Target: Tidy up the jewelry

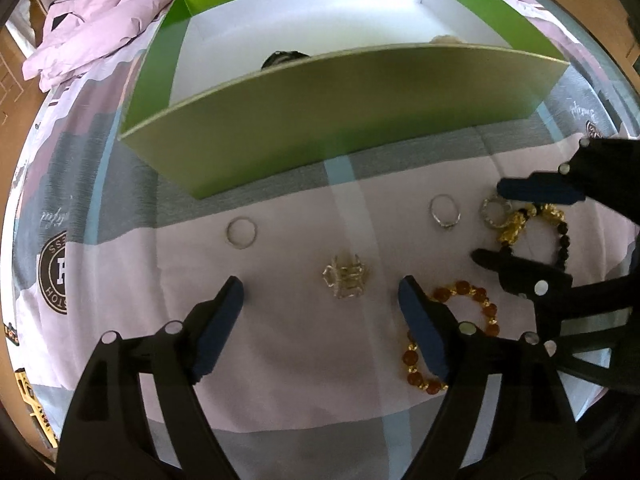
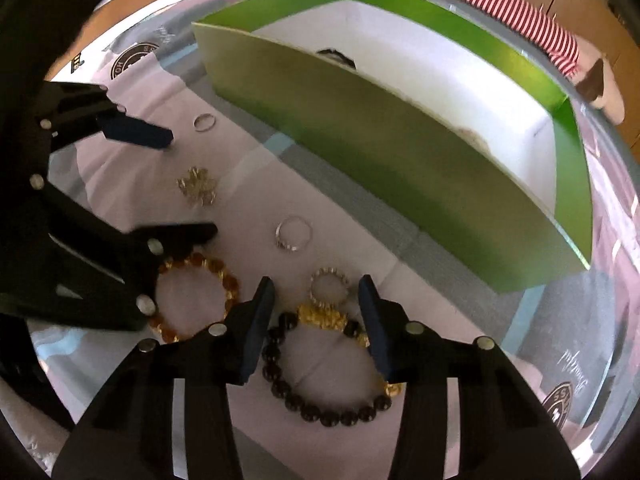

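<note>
Jewelry lies on a pink and grey bedsheet in front of a green box (image 1: 340,120) (image 2: 360,140). My left gripper (image 1: 320,284) (image 2: 191,184) is open, its fingers on either side of a clear hair claw clip (image 1: 345,282) (image 2: 197,186). My right gripper (image 2: 317,280) (image 1: 488,222) is open over a beaded ring (image 2: 330,270) (image 1: 486,214) and the gold charm of a black bead bracelet (image 2: 320,416) (image 1: 564,236). Nearby lie a plain ring (image 1: 228,233) (image 2: 205,115), a stone-set ring (image 1: 446,224) (image 2: 289,246) and an amber bead bracelet (image 1: 480,294) (image 2: 230,284).
The box has a white floor; a dark item (image 1: 284,58) (image 2: 336,56) and a pale item (image 1: 444,39) peek over its near wall. A pink quilt (image 1: 100,12) is bunched at the back left. Striped red and white fabric (image 2: 520,12) lies behind the box.
</note>
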{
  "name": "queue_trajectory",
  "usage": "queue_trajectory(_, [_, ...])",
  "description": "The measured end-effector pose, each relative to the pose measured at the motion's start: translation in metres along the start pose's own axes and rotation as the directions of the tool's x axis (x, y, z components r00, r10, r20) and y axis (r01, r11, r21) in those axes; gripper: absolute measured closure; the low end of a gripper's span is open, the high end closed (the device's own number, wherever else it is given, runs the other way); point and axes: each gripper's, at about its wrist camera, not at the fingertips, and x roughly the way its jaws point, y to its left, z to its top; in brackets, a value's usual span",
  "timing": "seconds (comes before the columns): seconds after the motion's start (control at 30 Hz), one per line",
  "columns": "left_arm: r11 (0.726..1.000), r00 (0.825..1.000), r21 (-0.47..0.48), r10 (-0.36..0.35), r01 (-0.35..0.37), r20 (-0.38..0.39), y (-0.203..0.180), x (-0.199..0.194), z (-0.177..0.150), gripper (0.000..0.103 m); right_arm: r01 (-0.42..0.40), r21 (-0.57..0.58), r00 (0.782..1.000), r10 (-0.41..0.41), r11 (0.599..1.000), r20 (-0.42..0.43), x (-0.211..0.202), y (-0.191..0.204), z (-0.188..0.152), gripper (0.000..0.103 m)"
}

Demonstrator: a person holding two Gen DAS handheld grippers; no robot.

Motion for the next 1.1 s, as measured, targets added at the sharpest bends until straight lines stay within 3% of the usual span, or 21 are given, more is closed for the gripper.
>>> queue_trajectory(0.1, [1.000, 1.000, -0.007, -0.007, 0.007, 0.004, 0.002, 0.000, 0.001, 0.023, 0.007, 0.032, 1.000, -0.008, 0.999, 0.014, -0.002, -0.011, -0.001, 0.059])
queue_trajectory(0.2, [1.000, 1.000, -0.004, -0.015, 0.015, 0.013, 0.001, 0.000, 0.001, 0.028, -0.012, 0.058, 1.000, 0.012, 0.998, 0.007, 0.002, -0.014, 0.001, 0.074])
queue_trajectory(0.33, [1.000, 0.999, 0.019, -0.025, 0.024, 0.022, -0.002, -0.002, 0.001, 0.038, -0.011, 0.036, 1.000, 0.011, 0.999, -0.004, 0.000, -0.009, 0.002, 0.080])
queue_trajectory(0.43, [0.999, 0.999, 0.025, -0.049, 0.048, 0.025, -0.005, -0.004, 0.002, 0.052, 0.001, 0.028, 1.000, -0.001, 1.000, -0.007, 0.001, -0.004, 0.006, 0.081])
queue_trajectory(0.5, [0.998, 0.998, 0.020, -0.064, 0.064, 0.027, -0.005, -0.006, 0.002, 0.075, -0.004, 0.035, 1.000, 0.004, 0.999, -0.008, 0.000, -0.005, 0.008, 0.082])
queue_trajectory(0.57, [0.996, 0.996, 0.001, -0.084, 0.084, 0.024, -0.001, -0.007, 0.004, 0.082, -0.002, 0.036, 1.000, 0.002, 0.999, -0.004, -0.006, -0.008, 0.005, 0.082])
queue_trajectory(0.8, [0.995, 0.994, -0.021, -0.094, 0.095, 0.062, 0.006, -0.024, 0.005, 0.082, -0.001, 0.043, 1.000, -0.001, 0.999, 0.031, -0.022, -0.011, 0.008, 0.082])
queue_trajectory(1.0, [0.990, 0.980, -0.051, -0.120, 0.129, 0.157, 0.019, -0.055, 0.012, 0.082, -0.028, 0.090, 0.992, 0.017, 0.996, 0.124, -0.052, -0.024, 0.008, 0.082])
queue_trajectory(1.1, [0.991, 0.982, -0.055, -0.109, 0.119, 0.155, 0.022, -0.056, 0.013, 0.082, -0.016, 0.087, 0.995, 0.006, 0.996, 0.104, -0.048, -0.024, 0.006, 0.082])
